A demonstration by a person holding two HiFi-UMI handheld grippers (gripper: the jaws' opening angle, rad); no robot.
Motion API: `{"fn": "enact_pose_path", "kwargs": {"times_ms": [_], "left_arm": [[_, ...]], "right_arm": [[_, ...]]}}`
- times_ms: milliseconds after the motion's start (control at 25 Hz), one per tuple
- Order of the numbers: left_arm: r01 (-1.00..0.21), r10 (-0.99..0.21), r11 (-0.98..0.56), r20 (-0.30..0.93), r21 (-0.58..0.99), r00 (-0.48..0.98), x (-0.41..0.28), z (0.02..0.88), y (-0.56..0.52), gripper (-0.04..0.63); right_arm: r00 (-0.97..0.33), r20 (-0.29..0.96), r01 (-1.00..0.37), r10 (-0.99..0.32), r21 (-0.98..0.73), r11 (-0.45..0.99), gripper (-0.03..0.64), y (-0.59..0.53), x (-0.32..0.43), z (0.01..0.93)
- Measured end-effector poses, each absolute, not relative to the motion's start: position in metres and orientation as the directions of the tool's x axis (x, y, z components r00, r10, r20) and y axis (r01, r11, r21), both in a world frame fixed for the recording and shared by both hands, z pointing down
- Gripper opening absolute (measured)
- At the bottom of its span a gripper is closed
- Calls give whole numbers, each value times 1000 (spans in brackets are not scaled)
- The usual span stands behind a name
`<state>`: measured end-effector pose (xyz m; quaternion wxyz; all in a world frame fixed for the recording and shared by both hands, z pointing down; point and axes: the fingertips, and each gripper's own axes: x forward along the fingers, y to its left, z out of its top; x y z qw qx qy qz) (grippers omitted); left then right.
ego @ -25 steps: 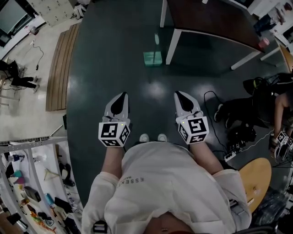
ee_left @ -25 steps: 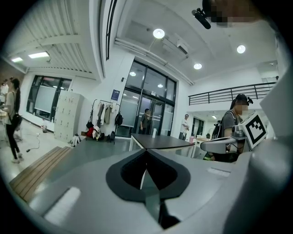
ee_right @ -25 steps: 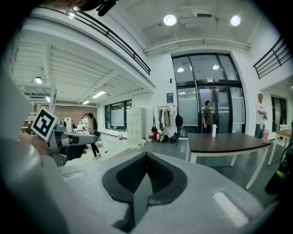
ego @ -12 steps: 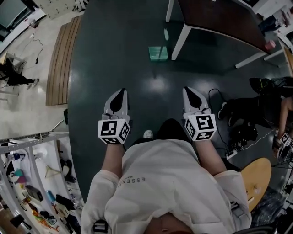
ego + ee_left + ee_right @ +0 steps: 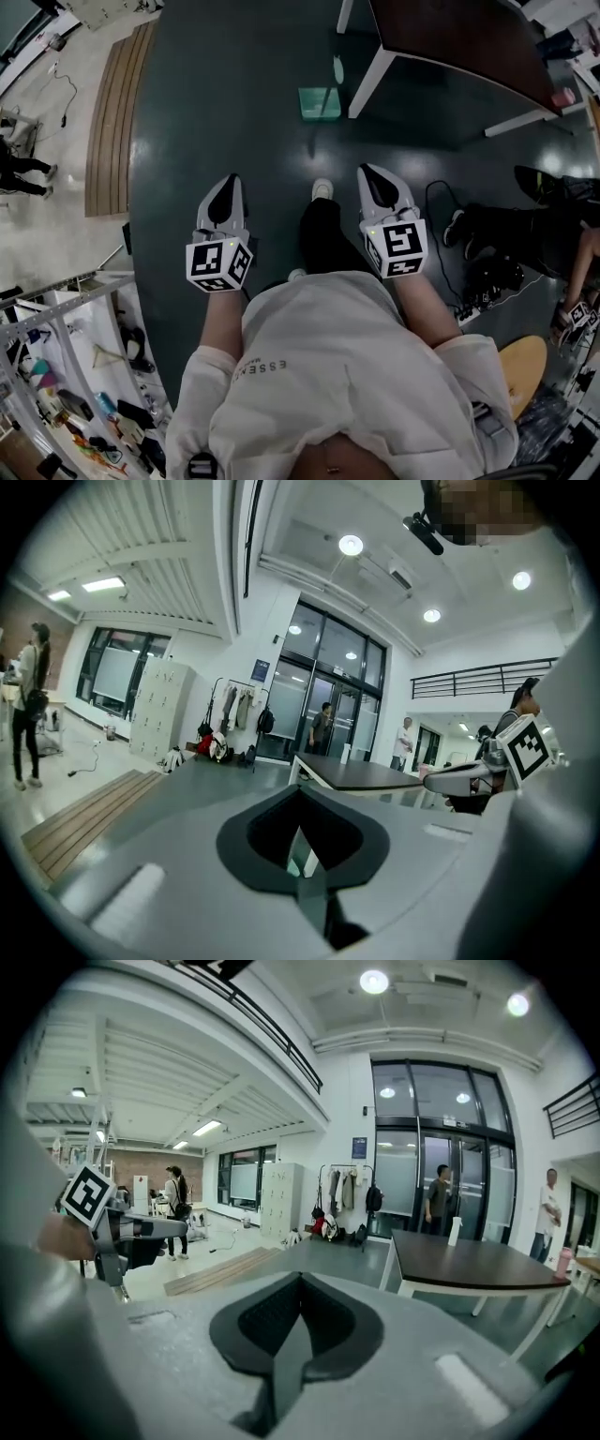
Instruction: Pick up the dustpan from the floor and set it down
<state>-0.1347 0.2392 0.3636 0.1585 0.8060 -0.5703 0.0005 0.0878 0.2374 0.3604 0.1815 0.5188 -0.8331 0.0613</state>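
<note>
A small green dustpan (image 5: 320, 101) lies on the dark floor beside a white table leg, well ahead of both grippers. In the head view my left gripper (image 5: 228, 183) and my right gripper (image 5: 367, 172) are held side by side at waist height, pointing forward, with the person's leg and shoe (image 5: 322, 188) between them. Both are shut and hold nothing. The left gripper view shows its jaws (image 5: 300, 829) meeting at the tips. The right gripper view shows its jaws (image 5: 298, 1288) pressed together the same way.
A dark-topped table (image 5: 450, 37) with white legs stands ahead on the right. Wooden boards (image 5: 112, 141) lie at the left edge of the dark floor. A person (image 5: 525, 225) sits on the floor at the right among cables (image 5: 469, 314). A cluttered rack (image 5: 56, 375) is at the lower left.
The person has taken a step: one leg has swung forward between the grippers. Both grippers were carried along with the body and stayed shut.
</note>
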Motion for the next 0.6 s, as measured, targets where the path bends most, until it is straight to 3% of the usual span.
{"fn": "enact_pose_path", "kwargs": {"times_ms": [400,600], "left_arm": [[-889,-912,-317,151,330,381,-83,363,60,14],[-910,-904,-322,200,262,377,-71,372,-17,14]], "right_arm": [[-430,454,-877,-780,-6,480,-8,43,115,381],[-436,480,-872,-761,-18,489,-8,-35,119,390]]}}
